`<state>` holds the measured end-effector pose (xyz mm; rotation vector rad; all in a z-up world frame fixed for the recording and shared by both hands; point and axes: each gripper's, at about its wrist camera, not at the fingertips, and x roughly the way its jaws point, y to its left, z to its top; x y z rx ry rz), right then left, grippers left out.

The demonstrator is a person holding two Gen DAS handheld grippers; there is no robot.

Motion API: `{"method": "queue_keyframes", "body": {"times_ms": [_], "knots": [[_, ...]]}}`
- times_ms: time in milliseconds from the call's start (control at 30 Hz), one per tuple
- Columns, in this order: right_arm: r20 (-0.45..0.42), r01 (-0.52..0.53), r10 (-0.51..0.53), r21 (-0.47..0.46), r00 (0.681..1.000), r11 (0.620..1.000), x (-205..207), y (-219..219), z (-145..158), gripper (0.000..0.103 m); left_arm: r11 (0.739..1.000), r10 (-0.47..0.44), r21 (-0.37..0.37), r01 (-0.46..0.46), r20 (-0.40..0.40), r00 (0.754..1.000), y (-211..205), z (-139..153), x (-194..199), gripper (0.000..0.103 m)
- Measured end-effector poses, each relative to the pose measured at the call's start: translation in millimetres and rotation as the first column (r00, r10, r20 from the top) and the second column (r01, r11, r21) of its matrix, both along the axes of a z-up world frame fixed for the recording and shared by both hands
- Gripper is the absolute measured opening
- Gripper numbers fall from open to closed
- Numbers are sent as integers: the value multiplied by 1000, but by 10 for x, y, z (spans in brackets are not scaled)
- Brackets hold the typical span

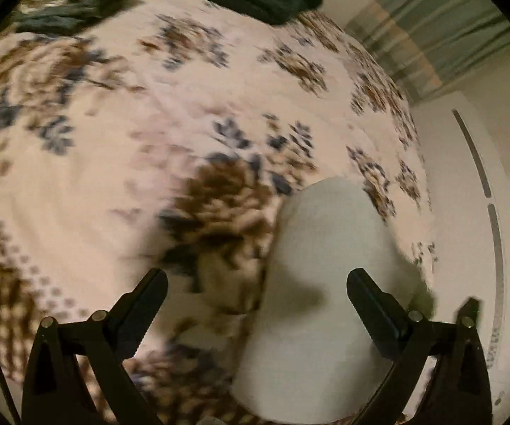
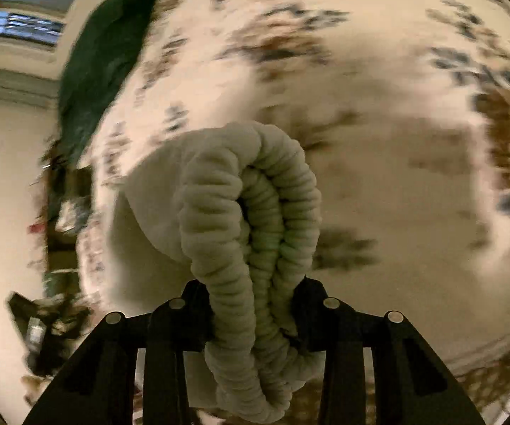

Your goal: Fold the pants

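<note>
Right wrist view: right gripper (image 2: 251, 304) clamped on pale pants (image 2: 255, 212) waistband, gathered at 6 o'clock, likely for carrying over floral bedspread (image 2: 396, 141). Left gripper (image 1: 256, 285) wide, empty, pants beneath.

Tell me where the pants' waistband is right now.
In the right wrist view, the waistband is bunched between the right gripper's fingers, over the flowered blanket.

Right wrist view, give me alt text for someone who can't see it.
The right claw is clamped on the ribbed elastic waistband of pale grey pants, bunched above a floral bedspread. A dark green cloth lies at the bed's far-left edge.
</note>
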<state>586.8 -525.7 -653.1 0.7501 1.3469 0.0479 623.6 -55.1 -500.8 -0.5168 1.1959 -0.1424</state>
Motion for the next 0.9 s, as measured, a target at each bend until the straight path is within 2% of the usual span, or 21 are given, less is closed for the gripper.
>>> {"method": "queue_keyframes", "body": {"times_ms": [67,133,267,333,433,500,533,567,633,700,767,833,900], "knots": [[-63,43,-41,30,997,999,-11,-166,-322,39,998,-32,-50,31,-16,999,-190,-62,149,103],[-94,47,-37,108,995,993,27,-179,-661,40,995,-58,-82,56,-16,998,-406,-107,307,103],[-85,43,-35,95,996,995,101,-128,-824,47,981,-168,-116,158,-85,982,-880,-374,753,103],[-82,63,-56,77,995,995,124,-130,-850,47,974,-220,-86,209,-146,965,-1060,-591,966,103],[-85,65,-62,38,994,997,65,-223,-884,47,957,-277,16,289,-235,932,-1235,-946,1226,103],[-119,32,-37,-41,992,999,61,-269,-947,59,938,-310,63,342,-294,904,-1275,-1186,1317,103],[-140,30,-39,-66,989,997,47,-322,-986,76,936,-320,47,350,-307,896,-1263,-1246,1319,103],[-177,56,-63,-47,982,997,19,-407,-1042,84,939,-321,15,342,-307,896,-1228,-1258,1297,103],[-210,120,-112,25,971,992,-49,-517,-1018,83,947,-314,-29,321,-297,902,-1137,-1174,1265,103],[-197,137,-133,10,971,990,-96,-562,-866,84,956,-295,-73,286,-278,914,-1021,-1004,1169,103],[-168,192,-190,-3,967,981,-208,-585,-643,85,959,-283,-78,273,-242,928,-933,-787,1023,102],[-130,239,-232,48,964,970,-336,-542,-454,85,958,-284,-97,269,-200,938,-861,-559,808,102],[-134,258,-243,114,961,959,-469,-412,-384,85,950,-309,-111,293,-185,933,-856,-398,455,102]]}}
